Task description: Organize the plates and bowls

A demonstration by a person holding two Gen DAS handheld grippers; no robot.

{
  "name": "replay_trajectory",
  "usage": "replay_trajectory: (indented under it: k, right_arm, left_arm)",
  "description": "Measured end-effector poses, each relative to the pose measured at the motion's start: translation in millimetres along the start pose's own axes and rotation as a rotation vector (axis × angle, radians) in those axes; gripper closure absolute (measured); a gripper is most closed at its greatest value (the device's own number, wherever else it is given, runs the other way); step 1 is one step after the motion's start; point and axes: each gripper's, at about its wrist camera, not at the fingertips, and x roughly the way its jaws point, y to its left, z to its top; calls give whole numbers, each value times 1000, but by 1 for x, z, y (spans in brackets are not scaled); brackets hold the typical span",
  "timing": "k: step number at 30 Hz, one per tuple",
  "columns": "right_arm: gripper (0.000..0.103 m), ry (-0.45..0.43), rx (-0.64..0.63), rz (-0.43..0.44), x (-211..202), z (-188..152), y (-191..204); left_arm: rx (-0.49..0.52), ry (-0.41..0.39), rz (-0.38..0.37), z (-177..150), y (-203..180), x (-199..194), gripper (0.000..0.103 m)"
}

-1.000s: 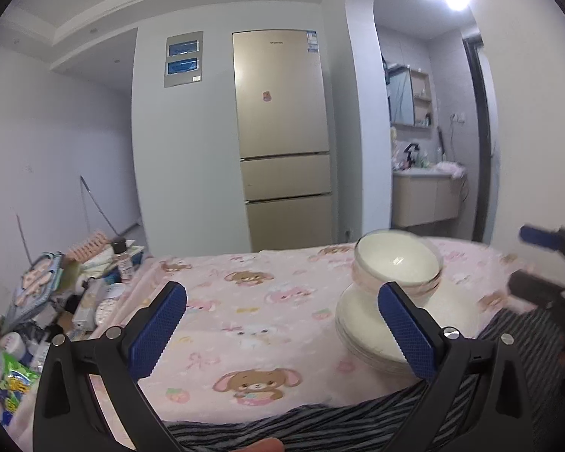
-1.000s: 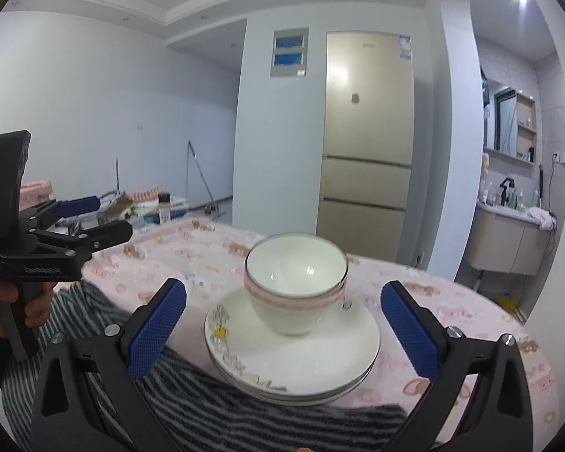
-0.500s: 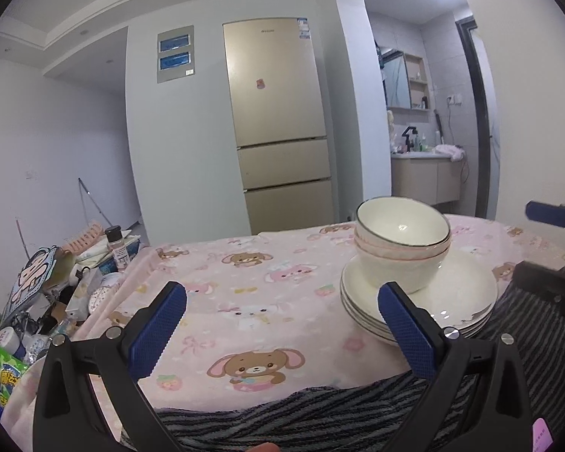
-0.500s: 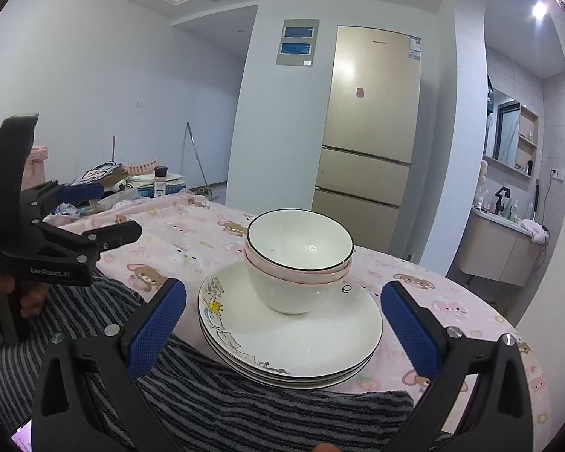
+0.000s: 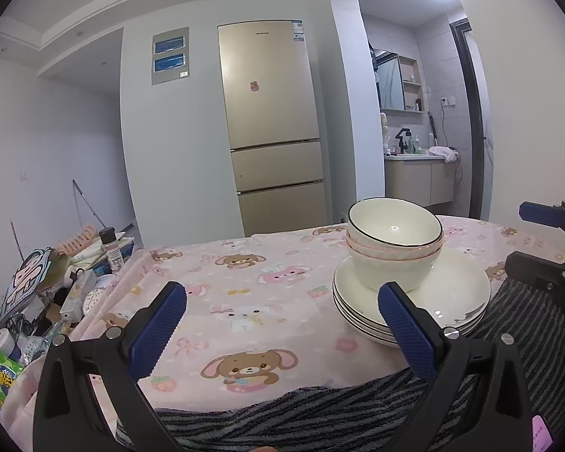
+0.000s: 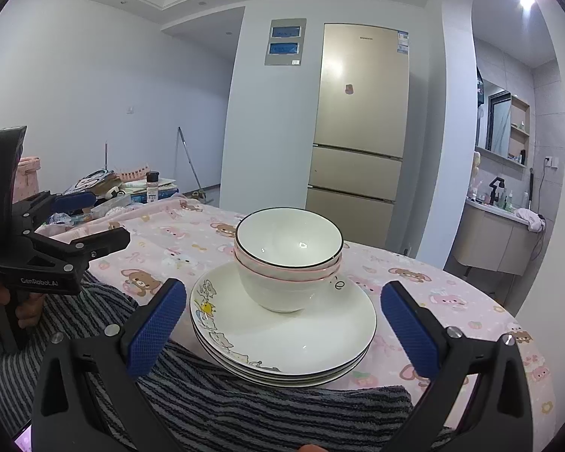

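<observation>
- A stack of bowls (image 6: 288, 260), the top one black-rimmed with pink-rimmed ones nested under it, sits upright on a stack of plates (image 6: 282, 333).
- The plates rest on the tabletop (image 6: 452, 301), which is covered by a pink cartoon-print cloth (image 5: 245, 293); their near edge overlaps a grey striped towel (image 6: 226, 406).
- The right gripper (image 6: 282, 329) faces the stack with its jaws wide apart, the plates lying between the blue pads, nothing held.
- The left gripper (image 5: 282, 329) points at the bare cloth left of the plates, jaws also spread and empty.
- Clutter (image 5: 37, 301) of packets and a spice jar (image 5: 109, 248) crowds the tabletop's far left edge.
- A gold fridge (image 6: 358, 132) stands against the wall behind.
</observation>
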Motion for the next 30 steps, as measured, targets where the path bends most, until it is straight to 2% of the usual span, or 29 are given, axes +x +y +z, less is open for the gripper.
replay_trajectory:
  k: [9,15,30]
  right_arm:
    - [0,-18,-2,-1,-4,-1,0]
    - [0,17,16,18,4,-2,-4]
    - [0,31,20,15,4,-4,-5]
  left_arm:
    - [-9,-2,-19,-4,3,0,0]
    - [-34,10,-25,-4,7,3,0]
    - [-5,24,-24,-4,-1,6,0]
